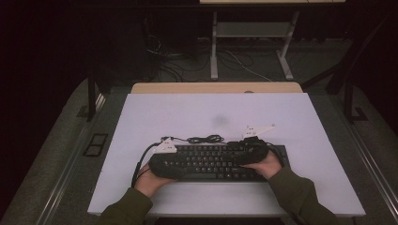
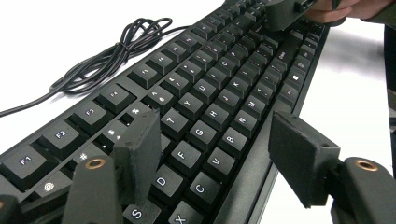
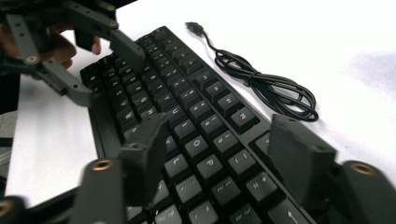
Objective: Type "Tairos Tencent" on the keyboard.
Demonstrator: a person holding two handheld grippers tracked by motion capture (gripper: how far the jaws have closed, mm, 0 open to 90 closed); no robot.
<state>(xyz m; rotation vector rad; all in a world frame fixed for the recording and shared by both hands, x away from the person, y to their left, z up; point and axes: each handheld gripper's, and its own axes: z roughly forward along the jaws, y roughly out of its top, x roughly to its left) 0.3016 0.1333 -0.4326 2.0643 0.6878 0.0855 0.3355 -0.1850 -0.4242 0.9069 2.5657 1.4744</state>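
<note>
**Two tools over a keyboard**

The left tool (image 2: 212, 154) and right tool (image 3: 219, 154) hover with jaws apart, gripping nothing, above opposite ends of the black keyboard (image 1: 213, 161). It lies near the white tabletop's (image 1: 197, 112) front edge, its coiled cable (image 1: 204, 138) just behind.

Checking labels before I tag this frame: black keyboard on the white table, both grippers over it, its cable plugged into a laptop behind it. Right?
One thing is off: the cable is not plugged into anything. It lies coiled on the white table behind the keyboard, plug end loose, as the right gripper view shows. The left gripper and right gripper are over the keyboard.
</note>
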